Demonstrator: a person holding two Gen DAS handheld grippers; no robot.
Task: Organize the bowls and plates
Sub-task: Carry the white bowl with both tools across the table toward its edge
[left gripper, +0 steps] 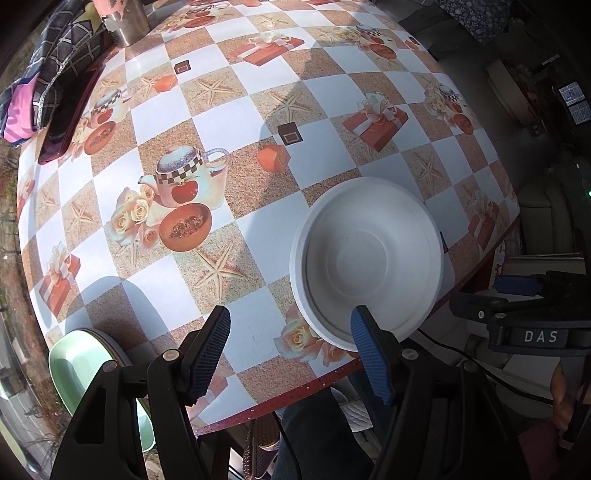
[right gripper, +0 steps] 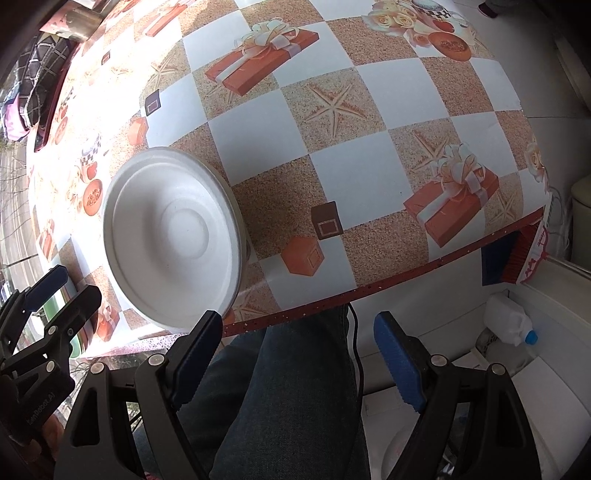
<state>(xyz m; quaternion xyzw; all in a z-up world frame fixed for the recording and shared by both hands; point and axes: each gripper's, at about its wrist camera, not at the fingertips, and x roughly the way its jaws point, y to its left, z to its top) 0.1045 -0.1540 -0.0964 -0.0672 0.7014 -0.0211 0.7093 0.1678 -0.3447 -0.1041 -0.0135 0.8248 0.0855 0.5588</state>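
A white foam bowl (left gripper: pixel 369 258) sits upright on the patterned table (left gripper: pixel 258 110) near its front edge, and a second rim shows under it on one side. My left gripper (left gripper: pixel 291 332) hangs open above the table, pointing down. Its right fingertip (left gripper: pixel 364 325) overlaps the bowl's near rim, and nothing lies between the fingers. A stack of plates with a pale green one on top (left gripper: pixel 74 365) lies at the table's near left corner. In the right wrist view the bowl (right gripper: pixel 173 236) is at the left. My right gripper (right gripper: pixel 299 343) stands open and empty off the table's edge, above a leg in jeans (right gripper: pixel 295 398). The left gripper (right gripper: pixel 66 291) shows at the far left.
At the far left of the table stand a metal cup (left gripper: pixel 125 22), a dark checked cloth (left gripper: pixel 55 62) and a dark red tray (left gripper: pixel 70 114). The table's red rim (right gripper: pixel 406 277) runs close in front of the right gripper. On the floor to the right is a white jug with a blue cap (right gripper: pixel 509 321).
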